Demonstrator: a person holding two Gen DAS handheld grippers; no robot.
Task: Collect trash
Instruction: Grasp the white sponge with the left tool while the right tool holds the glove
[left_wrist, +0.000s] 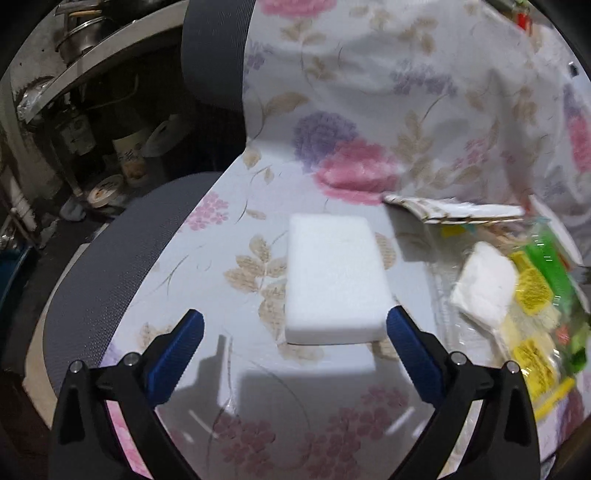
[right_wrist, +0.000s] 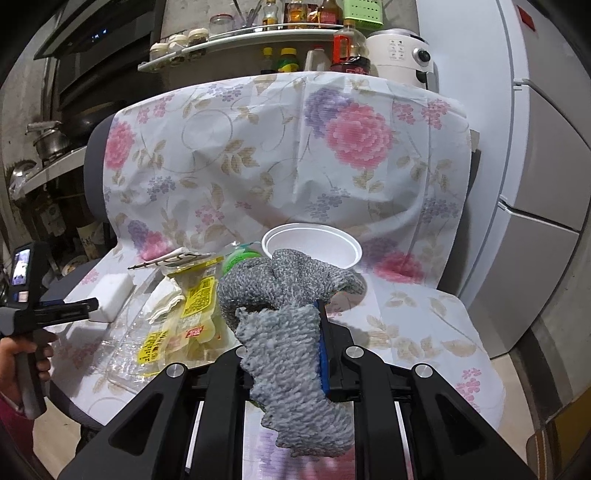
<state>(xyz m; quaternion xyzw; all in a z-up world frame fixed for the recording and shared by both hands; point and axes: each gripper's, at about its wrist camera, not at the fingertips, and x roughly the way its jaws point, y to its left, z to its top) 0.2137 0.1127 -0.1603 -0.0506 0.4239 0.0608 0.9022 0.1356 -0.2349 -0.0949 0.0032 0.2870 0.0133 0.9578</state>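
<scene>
The left gripper (left_wrist: 295, 325) hovers low over the chair seat (left_wrist: 92, 266), which is draped with a flowered cloth (left_wrist: 369, 92). Its blue fingers (left_wrist: 184, 343) are spread wide, and a white foam block (left_wrist: 334, 284) lies flat on the cloth between and just ahead of them; the right-hand finger is at the block's near corner, though whether it touches cannot be told.

To the right of the block lie a torn piece of cardboard (left_wrist: 454, 212), a crumpled white tissue (left_wrist: 484, 284) and a clear plastic wrapper with yellow labels (left_wrist: 532, 295), the tissue resting on the wrapper.

In the right wrist view, the right gripper (right_wrist: 291, 336) is closed on a gray knitted rag (right_wrist: 288, 317), which bunches above the fingers and hangs down below them. Behind the rag a white foam bowl (right_wrist: 312, 245) sits upright on the cloth, partly hidden by the rag. The wrapper (right_wrist: 192, 310), tissue (right_wrist: 164, 295), cardboard (right_wrist: 173, 258) and foam block (right_wrist: 110, 291) lie to the left of the rag, with something green (right_wrist: 240, 258) between the wrapper and the bowl.

The left gripper (right_wrist: 74, 306) shows at the left edge, held by a hand (right_wrist: 22, 354), its tip at the foam block. A shelf (right_wrist: 240, 37) with bottles and jars stands behind the chair, and a refrigerator (right_wrist: 535, 166) is to the right.
</scene>
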